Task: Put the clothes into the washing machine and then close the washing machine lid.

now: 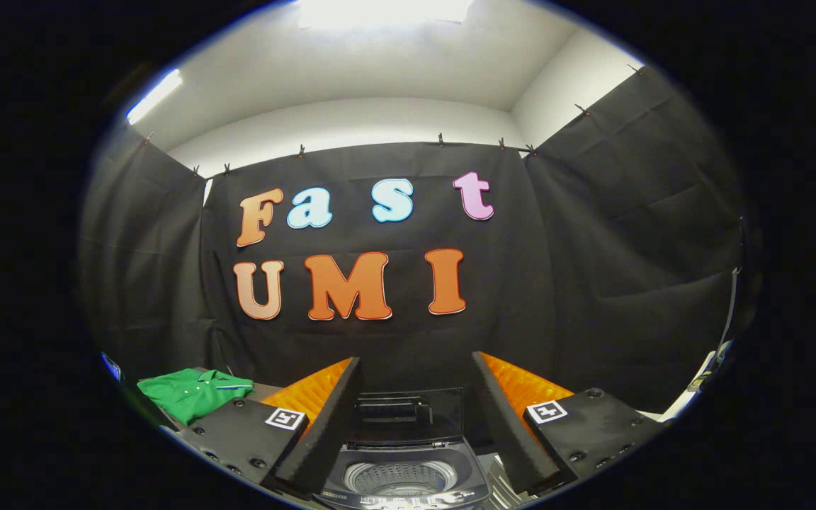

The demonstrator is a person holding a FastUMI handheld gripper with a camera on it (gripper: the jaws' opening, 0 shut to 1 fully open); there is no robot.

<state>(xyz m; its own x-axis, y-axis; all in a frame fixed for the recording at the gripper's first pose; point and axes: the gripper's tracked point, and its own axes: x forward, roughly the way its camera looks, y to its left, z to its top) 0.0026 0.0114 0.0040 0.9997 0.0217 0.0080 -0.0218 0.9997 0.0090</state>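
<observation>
Low in the frame, centre: small grey top-loading washing machine (402, 471), mouth facing up, perforated steel drum visible inside, dark transparent lid (408, 418) raised upright at the back edge. Lower left: folded green polo shirt with a striped collar (192, 392), lying flat on a pale bench (261, 388), collar toward the right, long axis running left to right, well apart from the machine. Hand-held gripper (415, 414) spread wide, nothing between the fingers (326, 425), machine seen in the gap between them, shirt off beyond the left finger. Behind everything, black cloth booth wall (592, 283) clipped up along the top, folds showing on the right panel. Above that, white room walls and ceiling, bright light panel at top centre, strip light at upper left.
</observation>
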